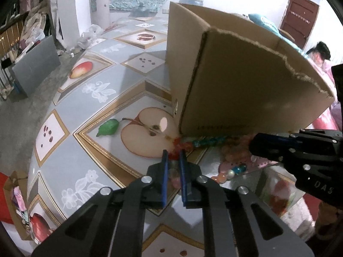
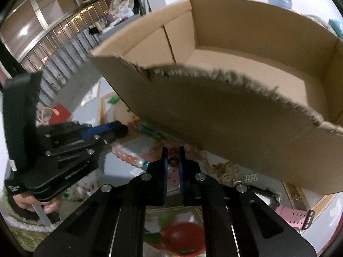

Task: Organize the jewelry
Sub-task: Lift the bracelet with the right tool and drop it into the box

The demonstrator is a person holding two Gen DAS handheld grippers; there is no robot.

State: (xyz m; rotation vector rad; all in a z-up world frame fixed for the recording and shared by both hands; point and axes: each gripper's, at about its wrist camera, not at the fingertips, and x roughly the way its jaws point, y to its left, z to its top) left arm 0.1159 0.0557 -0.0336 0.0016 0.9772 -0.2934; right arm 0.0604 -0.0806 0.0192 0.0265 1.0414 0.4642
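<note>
A string of coloured beads lies at the foot of a cardboard box (image 1: 235,81) on the fruit-print table (image 1: 85,107). Its red beads (image 1: 174,155) sit between the blue pads of my left gripper (image 1: 173,153), which is shut on them; blue beads (image 1: 210,141) trail right along the box. In the right wrist view my right gripper (image 2: 173,152) is shut on brown and amber beads (image 2: 172,161) beside a pink bead strand (image 2: 128,156), just below the box's torn front wall (image 2: 214,111). The box (image 2: 246,60) is open and bare inside. Each gripper shows in the other's view.
Gold rings and ornaments (image 2: 227,172), a small white comb (image 2: 250,178) and a pink watch strap (image 2: 293,216) lie right of my right gripper. A hand (image 2: 49,207) holds the left tool. A person (image 1: 319,52) sits behind the box. The table edge curves at left.
</note>
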